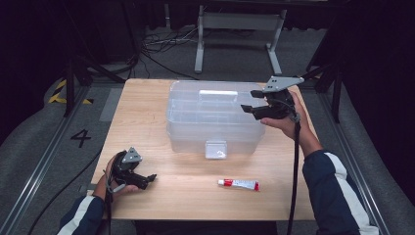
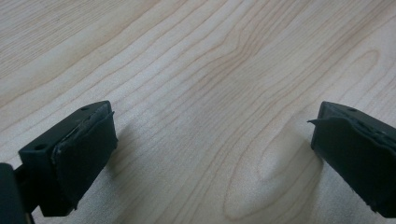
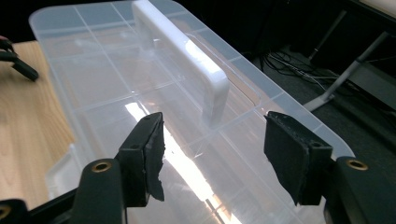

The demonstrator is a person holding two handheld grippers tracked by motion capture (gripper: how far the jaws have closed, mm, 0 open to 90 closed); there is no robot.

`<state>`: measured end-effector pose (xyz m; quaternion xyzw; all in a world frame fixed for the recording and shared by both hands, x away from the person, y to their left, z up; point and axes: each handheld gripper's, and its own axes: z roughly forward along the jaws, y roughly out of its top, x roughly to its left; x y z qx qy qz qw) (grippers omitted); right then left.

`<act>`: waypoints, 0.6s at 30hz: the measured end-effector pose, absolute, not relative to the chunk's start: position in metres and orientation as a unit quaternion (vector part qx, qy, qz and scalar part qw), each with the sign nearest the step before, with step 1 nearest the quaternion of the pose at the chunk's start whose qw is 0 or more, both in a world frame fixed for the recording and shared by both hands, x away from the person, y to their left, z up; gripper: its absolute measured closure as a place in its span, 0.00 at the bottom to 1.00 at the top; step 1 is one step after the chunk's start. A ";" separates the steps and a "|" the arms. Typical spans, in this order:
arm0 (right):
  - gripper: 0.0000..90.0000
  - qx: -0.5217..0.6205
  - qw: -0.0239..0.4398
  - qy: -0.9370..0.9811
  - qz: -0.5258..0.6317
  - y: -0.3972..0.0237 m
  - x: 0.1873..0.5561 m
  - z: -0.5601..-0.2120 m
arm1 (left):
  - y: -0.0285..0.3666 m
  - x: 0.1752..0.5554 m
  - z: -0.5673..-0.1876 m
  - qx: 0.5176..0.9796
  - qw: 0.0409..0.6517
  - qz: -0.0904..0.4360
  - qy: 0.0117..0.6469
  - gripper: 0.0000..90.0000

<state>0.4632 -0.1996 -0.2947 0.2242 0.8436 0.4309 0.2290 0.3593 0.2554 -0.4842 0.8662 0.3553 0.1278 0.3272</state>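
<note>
Clear plastic box point(image 1: 210, 117) sits mid-table; I hover my right gripper point(image 1: 254, 102), jaws apart and empty, at its right end to reach the white handle point(image 3: 187, 56). My left gripper point(image 1: 147, 180) rests open, empty, near-left.

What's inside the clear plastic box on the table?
Through the shut lid of the clear plastic box, divider walls show, forming compartments that look bare. The white handle and glare cover part of the inside, so small items there cannot be ruled out.

box point(image 1: 210, 117) mid table point(image 1: 147, 98) | tube point(image 1: 238, 184) in front, nearer person
</note>
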 end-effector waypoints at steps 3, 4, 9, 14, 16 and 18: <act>0.46 0.222 0.222 0.848 0.427 -0.192 0.468 -0.296 | 0.255 0.359 -0.484 0.866 0.327 0.128 0.355 0.01; 0.48 0.221 0.222 0.849 0.426 -0.189 0.470 -0.297 | 0.255 0.359 -0.484 0.866 0.327 0.129 0.356 0.01; 0.53 0.213 0.220 0.855 0.418 -0.180 0.473 -0.297 | 0.255 0.359 -0.484 0.866 0.327 0.128 0.357 0.01; 0.55 0.213 0.226 0.855 0.415 -0.175 0.475 -0.295 | 0.255 0.359 -0.484 0.866 0.327 0.128 0.357 0.01; 0.56 0.212 0.224 0.858 0.410 -0.171 0.476 -0.297 | 0.255 0.359 -0.484 0.866 0.327 0.128 0.356 0.01; 0.57 0.213 0.227 0.859 0.406 -0.169 0.477 -0.298 | 0.255 0.359 -0.484 0.866 0.327 0.128 0.357 0.01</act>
